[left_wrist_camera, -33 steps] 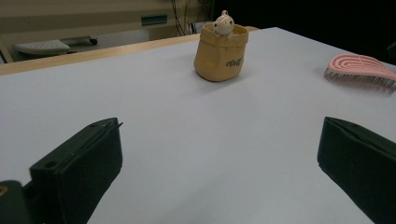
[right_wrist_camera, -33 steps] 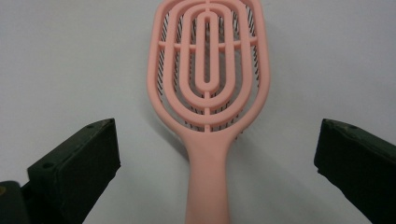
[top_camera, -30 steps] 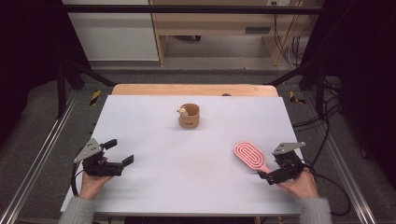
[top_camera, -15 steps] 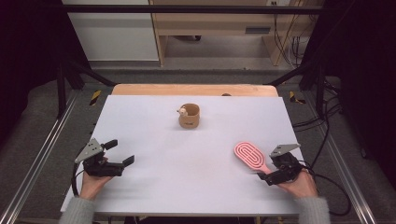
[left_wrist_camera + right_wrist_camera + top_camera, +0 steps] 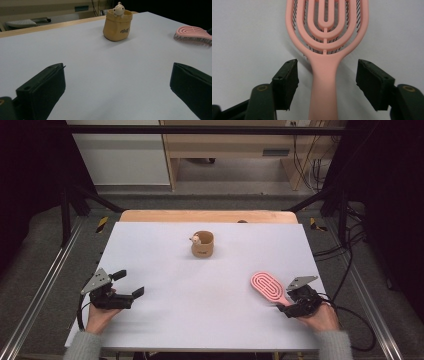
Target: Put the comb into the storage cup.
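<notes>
A pink vented hairbrush [image 5: 266,286] lies flat on the white table [image 5: 165,270] at the right, its handle pointing to the near edge. My right gripper [image 5: 286,301] is open, with one jaw on each side of the handle and a gap on both sides. In the right gripper view the hairbrush [image 5: 327,27] runs straight up between the jaws of the right gripper [image 5: 327,72]. My left gripper [image 5: 129,283] hovers open and holds nothing at the near left. The left gripper [image 5: 117,75] faces a tan pot with a small bear figure [image 5: 117,25], and the hairbrush [image 5: 192,33] lies off to the right.
The tan pot [image 5: 202,244] stands upright at the table's far middle. A wooden strip [image 5: 207,216] runs along the far edge. Metal frame rails [image 5: 45,285] flank both sides, and cables trail at the right.
My right gripper has crept slightly left and toward the near edge along the brush handle. The brush, the pot and my left gripper have stayed put.
</notes>
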`<move>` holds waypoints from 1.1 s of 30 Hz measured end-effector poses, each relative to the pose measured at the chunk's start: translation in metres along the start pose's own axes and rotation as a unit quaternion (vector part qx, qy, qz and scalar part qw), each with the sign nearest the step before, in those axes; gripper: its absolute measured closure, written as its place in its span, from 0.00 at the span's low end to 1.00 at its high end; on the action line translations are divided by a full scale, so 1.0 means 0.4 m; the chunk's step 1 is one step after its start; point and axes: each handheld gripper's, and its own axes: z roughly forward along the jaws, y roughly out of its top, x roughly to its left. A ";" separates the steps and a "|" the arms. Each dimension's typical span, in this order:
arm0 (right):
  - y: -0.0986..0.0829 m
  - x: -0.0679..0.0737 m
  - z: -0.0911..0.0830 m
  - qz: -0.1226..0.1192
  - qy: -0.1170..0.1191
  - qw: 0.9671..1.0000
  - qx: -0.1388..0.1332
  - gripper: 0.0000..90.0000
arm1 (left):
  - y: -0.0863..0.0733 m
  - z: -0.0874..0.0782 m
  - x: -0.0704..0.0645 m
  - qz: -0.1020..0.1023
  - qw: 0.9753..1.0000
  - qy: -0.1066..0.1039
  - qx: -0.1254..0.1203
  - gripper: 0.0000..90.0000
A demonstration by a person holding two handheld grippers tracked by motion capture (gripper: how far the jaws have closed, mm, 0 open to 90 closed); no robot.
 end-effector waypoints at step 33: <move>0.006 0.003 0.010 -0.007 0.002 1.000 0.027 0.74 | -0.001 0.004 -0.002 0.001 1.000 -0.003 0.003 0.00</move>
